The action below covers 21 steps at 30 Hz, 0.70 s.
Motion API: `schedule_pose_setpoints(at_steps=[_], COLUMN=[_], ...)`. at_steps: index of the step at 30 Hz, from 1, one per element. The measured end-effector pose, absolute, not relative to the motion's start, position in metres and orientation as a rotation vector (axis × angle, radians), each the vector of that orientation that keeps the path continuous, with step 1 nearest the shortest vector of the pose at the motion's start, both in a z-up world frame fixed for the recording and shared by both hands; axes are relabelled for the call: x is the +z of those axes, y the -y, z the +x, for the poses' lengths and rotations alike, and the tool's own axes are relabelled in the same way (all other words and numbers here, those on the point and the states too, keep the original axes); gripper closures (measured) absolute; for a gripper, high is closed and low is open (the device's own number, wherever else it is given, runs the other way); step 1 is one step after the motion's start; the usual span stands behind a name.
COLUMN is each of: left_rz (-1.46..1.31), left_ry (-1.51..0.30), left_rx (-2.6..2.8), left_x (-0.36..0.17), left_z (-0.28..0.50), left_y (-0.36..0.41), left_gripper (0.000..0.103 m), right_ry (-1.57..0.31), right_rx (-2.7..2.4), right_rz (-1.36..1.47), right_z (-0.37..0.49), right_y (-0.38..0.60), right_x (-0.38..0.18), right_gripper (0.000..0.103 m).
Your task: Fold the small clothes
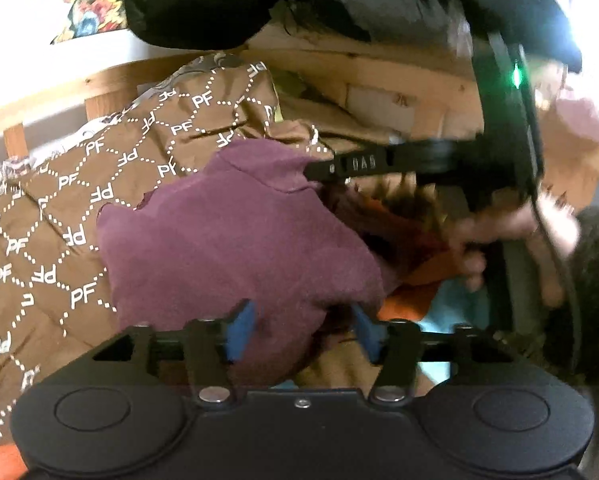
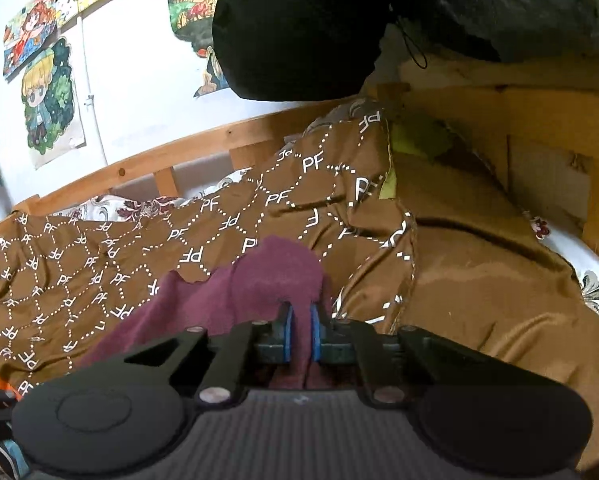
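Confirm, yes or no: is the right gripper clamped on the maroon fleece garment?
Yes: in the right wrist view the right gripper has its blue pads nearly together with a fold of the maroon fleece garment pinched between them.

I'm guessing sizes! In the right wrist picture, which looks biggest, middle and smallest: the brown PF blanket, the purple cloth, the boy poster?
1. brown PF blanket, biggest by far.
2. purple cloth.
3. boy poster, though it hangs farther away, so its true size against the cloth is unsure.
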State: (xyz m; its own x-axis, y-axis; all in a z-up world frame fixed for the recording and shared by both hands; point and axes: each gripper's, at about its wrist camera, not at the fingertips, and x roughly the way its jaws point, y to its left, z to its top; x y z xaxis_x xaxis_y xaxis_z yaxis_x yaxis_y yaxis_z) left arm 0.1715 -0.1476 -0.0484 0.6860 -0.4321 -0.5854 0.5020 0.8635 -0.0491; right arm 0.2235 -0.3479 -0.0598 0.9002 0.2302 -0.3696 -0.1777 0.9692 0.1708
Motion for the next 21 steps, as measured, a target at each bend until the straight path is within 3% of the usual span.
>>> schedule_pose_setpoints(at_steps=[1, 3, 4, 5, 9, 11, 21], left_rz=[0.094, 0.049, 0.035, 0.022, -0.008, -0.02, -0.172], left_ry=[-0.618, -0.597, -0.584, -0.567, -0.536, -0.571, -0.726], left_rx=[-0.528, -0.51, -0.491, -0.459, -0.343, -0.255, -0.118], left_x=[-0.045, -0.036, -0.033, -0.029, -0.021, -0.022, -0.034], left_z=[0.17, 0.165, 0.163, 0.16, 0.155, 0.158, 0.172], left_y=[0.144, 0.135, 0.131, 0.126, 0.111, 0.104, 0.069], left_gripper=[0.032, 0.014, 0.01, 0.003, 0.001, 0.001, 0.001], right_ry=[-0.398, -0.404, -0.402, -0.397, -0.406, -0.405, -0.409], right_rx=[0.208, 0.191, 0.185, 0.183, 0.165, 0.158, 0.114], right_rz=[0.132, 0.134, 0.142, 0.153, 0.185, 0.193, 0.122], right_z=[0.222, 0.219, 0.217, 0.214, 0.202, 0.192, 0.131], right_y=[0.347, 0.347, 0.349, 0.351, 0.355, 0.356, 0.332], right_x=[-0.059, -0.057, -0.056, -0.056, -0.053, -0.053, -0.042], right_gripper=[0.08, 0.058, 0.046, 0.041, 0.022, 0.003, 0.0])
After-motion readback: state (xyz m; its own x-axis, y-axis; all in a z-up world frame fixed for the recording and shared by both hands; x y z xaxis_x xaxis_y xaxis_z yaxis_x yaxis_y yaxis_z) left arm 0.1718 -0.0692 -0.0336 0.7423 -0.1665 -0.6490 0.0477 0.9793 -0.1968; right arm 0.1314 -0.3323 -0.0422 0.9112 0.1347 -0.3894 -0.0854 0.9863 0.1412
